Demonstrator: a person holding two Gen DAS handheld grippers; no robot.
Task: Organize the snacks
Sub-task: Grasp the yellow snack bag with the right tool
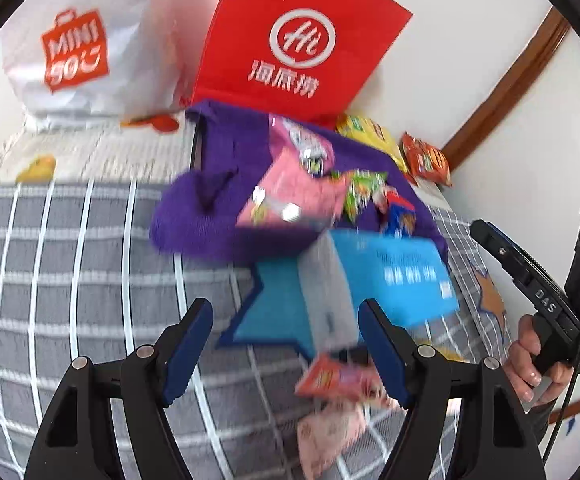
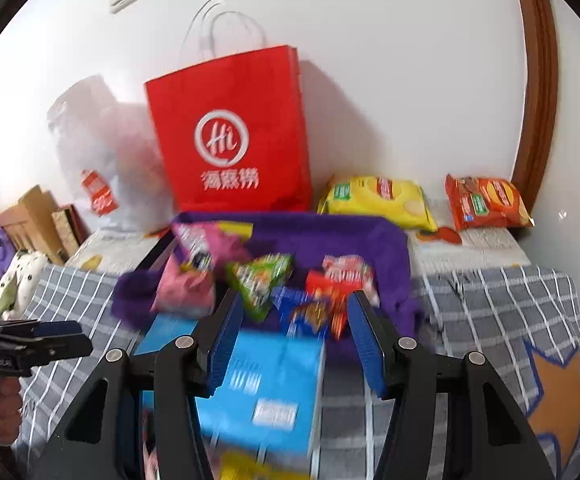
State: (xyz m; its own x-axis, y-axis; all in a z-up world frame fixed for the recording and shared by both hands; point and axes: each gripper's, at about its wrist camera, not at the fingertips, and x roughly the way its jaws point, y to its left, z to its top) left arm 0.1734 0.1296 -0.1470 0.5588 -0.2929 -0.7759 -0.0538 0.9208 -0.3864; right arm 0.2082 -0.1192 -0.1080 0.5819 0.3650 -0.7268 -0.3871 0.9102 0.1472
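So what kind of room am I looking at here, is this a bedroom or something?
Probably a bedroom: the snacks lie on what looks like a bed with a grey white-checked cover, a spotted plush toy sits at its side, and a red paper shopping bag leans against a plain white wall.

Red paper bag (image 2: 229,136) with a white round logo; white plastic bag (image 1: 85,48) with an orange-red print. Grey bedcover (image 1: 49,280) checked with white lines, bearing a blue star (image 1: 265,312) and an orange star (image 2: 562,396). Purple cloth (image 2: 330,236). Light blue box (image 2: 265,392). Yellow packet (image 2: 378,200); orange packet (image 2: 486,200); pink packet (image 1: 294,196); green packet (image 2: 261,280).
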